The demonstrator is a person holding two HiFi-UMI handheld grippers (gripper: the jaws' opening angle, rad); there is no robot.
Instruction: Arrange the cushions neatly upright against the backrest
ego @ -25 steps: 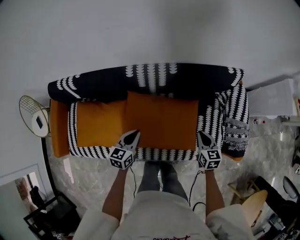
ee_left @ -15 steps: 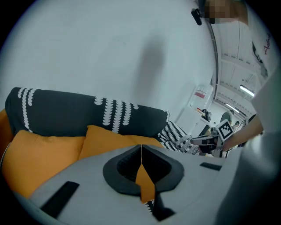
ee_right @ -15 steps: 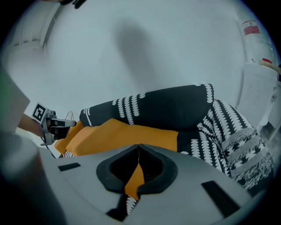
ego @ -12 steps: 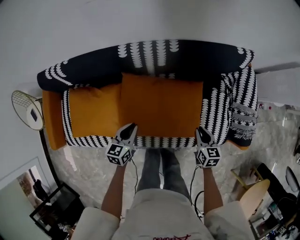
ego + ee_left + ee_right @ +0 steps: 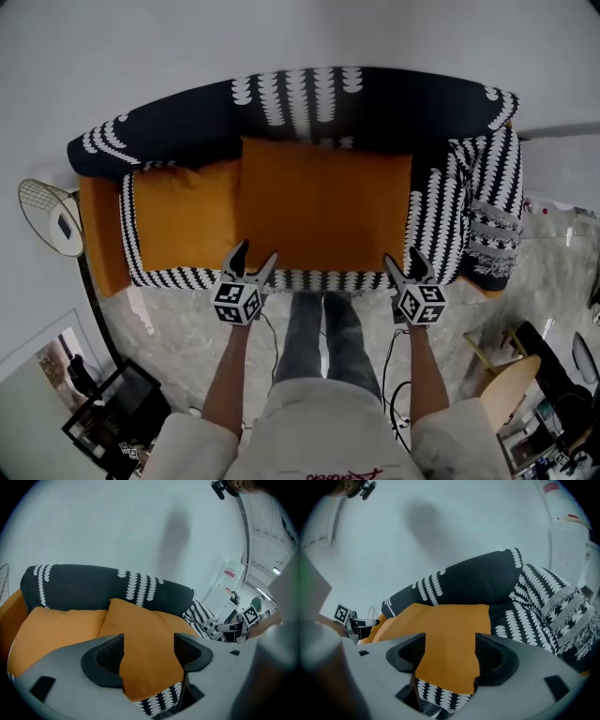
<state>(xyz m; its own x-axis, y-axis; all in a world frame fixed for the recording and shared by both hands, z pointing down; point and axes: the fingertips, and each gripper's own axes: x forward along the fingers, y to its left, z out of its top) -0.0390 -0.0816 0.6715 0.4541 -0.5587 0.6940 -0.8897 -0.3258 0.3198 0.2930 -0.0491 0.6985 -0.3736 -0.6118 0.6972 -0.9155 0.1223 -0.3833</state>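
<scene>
Approach step. Large orange cushion [image 5: 323, 211] lies flat on the sofa seat, smaller orange cushion [image 5: 183, 220] beside it. Left gripper [image 5: 257, 251] and right gripper [image 5: 403, 258] hover at its front corners; jaws have just been opening, nothing pinched. Next, probably: clamp the front edge and tip it up against the backrest [image 5: 300, 103].

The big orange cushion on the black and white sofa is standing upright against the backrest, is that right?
No. The big orange cushion lies flat on the seat of the black and white sofa, not upright against the backrest; the head view shows it.
</scene>
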